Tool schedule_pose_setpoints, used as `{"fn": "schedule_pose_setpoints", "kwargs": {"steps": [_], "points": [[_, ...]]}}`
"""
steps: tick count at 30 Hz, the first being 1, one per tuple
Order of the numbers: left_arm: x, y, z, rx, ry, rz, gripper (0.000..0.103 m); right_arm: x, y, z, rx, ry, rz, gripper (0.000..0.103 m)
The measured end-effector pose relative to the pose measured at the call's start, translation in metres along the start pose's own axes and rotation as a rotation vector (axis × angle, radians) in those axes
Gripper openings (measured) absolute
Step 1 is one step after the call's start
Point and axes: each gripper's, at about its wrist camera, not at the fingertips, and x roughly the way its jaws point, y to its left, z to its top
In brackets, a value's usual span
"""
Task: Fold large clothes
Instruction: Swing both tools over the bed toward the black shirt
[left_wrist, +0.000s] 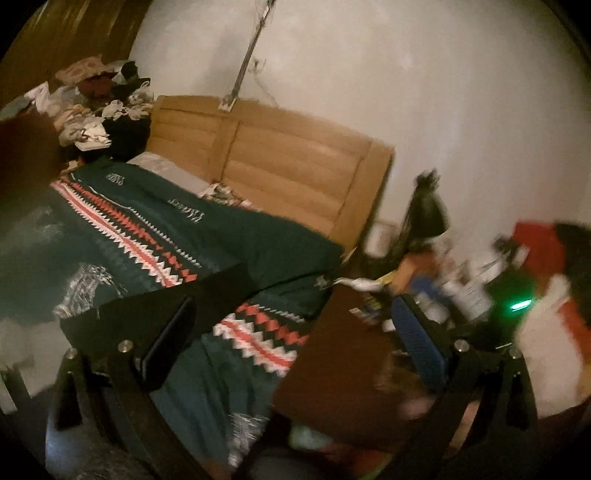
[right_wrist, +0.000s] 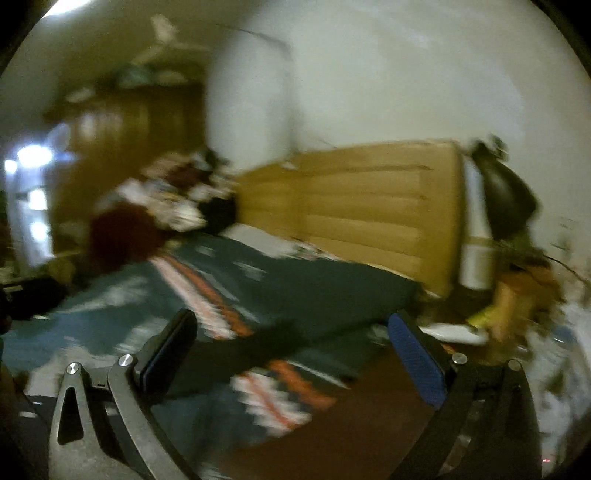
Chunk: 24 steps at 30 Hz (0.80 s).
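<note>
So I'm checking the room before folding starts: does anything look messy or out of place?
Yes: a jumbled heap of clothes is piled at the bed's far corner beside the headboard. The patterned bedspread lies fairly flat.

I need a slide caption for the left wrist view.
Open left tongs above a green patterned blanket on a bed with tan headboard.

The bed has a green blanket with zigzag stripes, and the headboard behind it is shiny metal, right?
Not quite. The headboard is tan and padded-looking, not shiny metal, as the left wrist view shows. The green blanket with zigzag stripes is right.
</note>
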Motion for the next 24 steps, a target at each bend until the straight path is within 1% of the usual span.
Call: {"fn": "schedule_pose_setpoints", "kwargs": {"steps": [2, 4, 5, 6, 7, 8, 9, 11, 12, 13, 14, 15, 16, 17, 18, 19, 20, 21, 22, 23, 24], "points": [[-0.026, -0.006, -0.007, -0.040, -0.055, -0.060, 0.103, -0.001, 0.034, 0.006, 0.034, -0.040, 0.139, 0.103], [-0.046, -0.009, -0.017, -0.065, -0.100, -0.092, 0.103, -0.002, 0.073, 0.003, 0.057, -0.090, 0.280, 0.103], [-0.055, -0.006, -0.021, -0.086, -0.113, -0.105, 0.103, 0.008, 0.094, -0.005, 0.093, -0.075, 0.368, 0.103], [-0.063, -0.004, -0.026, -0.098, -0.122, -0.120, 0.103, 0.021, 0.114, -0.015, 0.130, -0.020, 0.440, 0.103], [-0.069, 0.000, -0.029, -0.113, -0.130, -0.127, 0.103, 0.033, 0.134, -0.025, 0.151, 0.038, 0.484, 0.103], [-0.074, 0.004, -0.031, -0.137, -0.134, -0.130, 0.103, 0.050, 0.165, -0.044, 0.153, 0.118, 0.528, 0.103], [-0.078, 0.009, -0.035, -0.162, -0.137, -0.142, 0.103, 0.060, 0.187, -0.061, 0.143, 0.171, 0.550, 0.103], [-0.082, 0.021, -0.039, -0.218, -0.142, -0.171, 0.103, 0.070, 0.235, -0.099, 0.066, 0.266, 0.611, 0.103], [-0.084, 0.028, -0.042, -0.239, -0.142, -0.164, 0.103, 0.067, 0.259, -0.119, 0.003, 0.292, 0.642, 0.103], [-0.085, 0.035, -0.043, -0.249, -0.141, -0.142, 0.103, 0.069, 0.272, -0.136, -0.042, 0.312, 0.670, 0.103], [-0.088, 0.041, -0.046, -0.248, -0.140, -0.099, 0.103, 0.059, 0.300, -0.161, -0.119, 0.359, 0.726, 0.103], [-0.092, 0.047, -0.048, -0.256, -0.141, -0.072, 0.103, 0.054, 0.311, -0.178, -0.150, 0.396, 0.759, 0.103], [-0.100, 0.055, -0.051, -0.266, -0.152, -0.048, 0.103, 0.044, 0.320, -0.199, -0.179, 0.449, 0.812, 0.103], [-0.107, 0.064, -0.051, -0.275, -0.168, -0.025, 0.103, 0.024, 0.333, -0.217, -0.205, 0.501, 0.872, 0.103], [-0.118, 0.073, -0.053, -0.284, -0.189, 0.007, 0.103, 0.016, 0.330, -0.236, -0.219, 0.530, 0.902, 0.103], [-0.129, 0.083, -0.053, -0.295, -0.211, 0.035, 0.103, 0.000, 0.340, -0.249, -0.242, 0.573, 0.936, 0.103], [-0.141, 0.091, -0.053, -0.300, -0.234, 0.065, 0.103, -0.017, 0.349, -0.260, -0.238, 0.640, 0.985, 0.103], [-0.159, 0.103, -0.051, -0.302, -0.270, 0.130, 0.103, -0.030, 0.360, -0.269, -0.216, 0.716, 1.041, 0.103], [-0.176, 0.110, -0.050, -0.287, -0.302, 0.204, 0.103, -0.043, 0.365, -0.276, -0.206, 0.753, 1.074, 0.103], [-0.188, 0.110, -0.051, -0.267, -0.324, 0.262, 0.103, -0.060, 0.382, -0.276, -0.211, 0.793, 1.125, 0.103], [-0.206, 0.114, -0.050, -0.243, -0.353, 0.342, 0.103, -0.069, 0.387, -0.275, -0.227, 0.795, 1.152, 0.103]]}}
